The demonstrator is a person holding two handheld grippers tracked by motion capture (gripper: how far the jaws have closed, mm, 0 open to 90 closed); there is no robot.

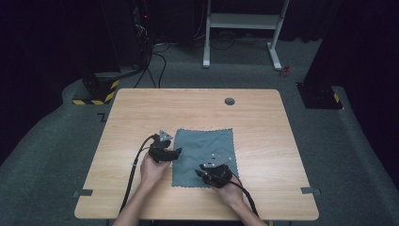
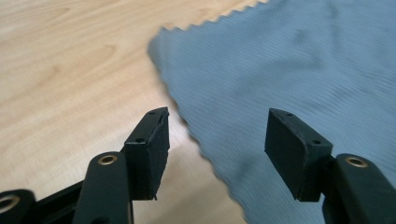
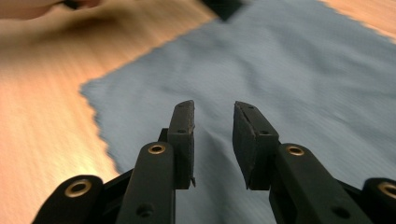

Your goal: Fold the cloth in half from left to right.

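A grey-blue cloth (image 1: 203, 155) with zigzag edges lies flat on the wooden table (image 1: 141, 108). My left gripper (image 1: 176, 153) is at the cloth's left edge, jaws wide open. In the left gripper view the gripper (image 2: 217, 135) straddles the cloth's edge (image 2: 289, 70), nothing between its pads. My right gripper (image 1: 202, 173) hovers over the cloth's near part. In the right gripper view its jaws (image 3: 213, 128) stand open with a narrow gap just above the cloth (image 3: 261, 60), near a corner, holding nothing.
A round grey cable port (image 1: 229, 101) sits near the table's far edge. Beyond the table stand a white frame (image 1: 242, 28) and a black-and-yellow striped base (image 1: 96, 94) on the grey floor. Bare wood surrounds the cloth.
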